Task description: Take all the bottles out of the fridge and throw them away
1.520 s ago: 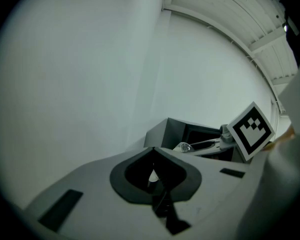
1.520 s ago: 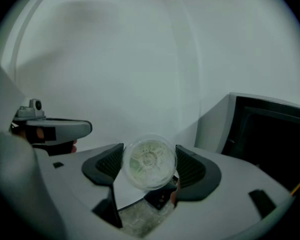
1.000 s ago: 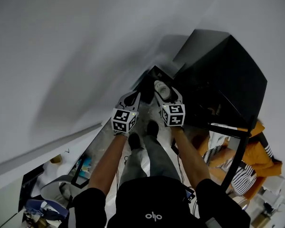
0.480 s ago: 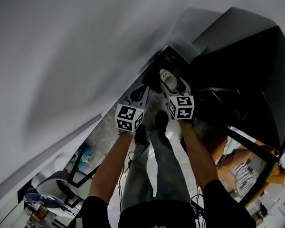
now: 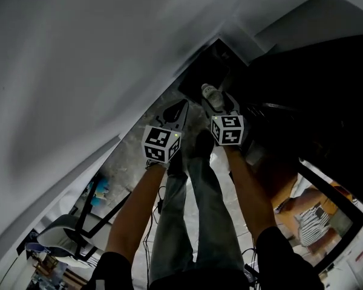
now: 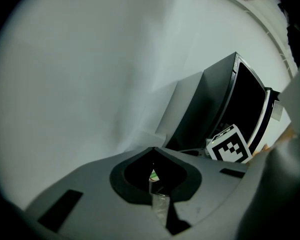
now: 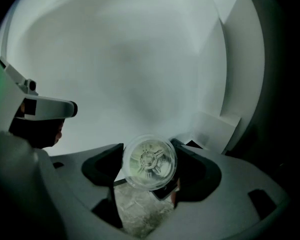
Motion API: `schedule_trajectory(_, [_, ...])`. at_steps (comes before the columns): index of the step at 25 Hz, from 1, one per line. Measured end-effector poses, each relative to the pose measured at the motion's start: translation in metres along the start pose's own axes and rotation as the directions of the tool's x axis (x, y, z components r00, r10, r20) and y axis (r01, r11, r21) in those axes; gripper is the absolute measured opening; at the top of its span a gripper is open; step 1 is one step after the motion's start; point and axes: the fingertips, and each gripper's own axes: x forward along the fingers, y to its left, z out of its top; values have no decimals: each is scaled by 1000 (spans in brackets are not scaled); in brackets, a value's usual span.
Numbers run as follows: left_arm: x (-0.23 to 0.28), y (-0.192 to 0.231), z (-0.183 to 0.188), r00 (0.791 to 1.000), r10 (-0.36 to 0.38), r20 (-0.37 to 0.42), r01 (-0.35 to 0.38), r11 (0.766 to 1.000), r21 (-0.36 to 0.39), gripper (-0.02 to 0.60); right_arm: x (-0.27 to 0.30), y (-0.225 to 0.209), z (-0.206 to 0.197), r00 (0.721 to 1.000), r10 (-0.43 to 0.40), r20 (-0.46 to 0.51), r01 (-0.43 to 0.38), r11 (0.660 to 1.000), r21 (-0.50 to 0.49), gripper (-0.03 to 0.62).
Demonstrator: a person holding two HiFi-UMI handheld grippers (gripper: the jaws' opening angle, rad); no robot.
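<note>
Between the right gripper's jaws sits the clear bottle, clamped across its body, base toward the camera — carried just short of a dark opening. Left gripper is closed on nothing. Risk, as judged: smooth, crushable plastic may pivot or slip free early — the hold looks narrow.

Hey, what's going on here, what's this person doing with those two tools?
A person stands by a white wall, beside a black fridge, with a claw in each hand. The right claw is closed on a clear plastic bottle and points towards a dark box low by the wall, possibly a bin. The left claw is shut and holds nothing. The bottle has not been dropped yet.
</note>
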Motion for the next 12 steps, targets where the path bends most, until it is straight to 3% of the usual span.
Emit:
schedule_trajectory(5, [8,5,2,1000,5,0,-5,1000,5,6,18,-14,-8,1000,5,-14,-5,1000,-18,327])
schedule_trajectory(12, [15,9,24,1000,8,30,-8,1000,13,6,28,-35,33,997,6,71,-6,1000,5,327])
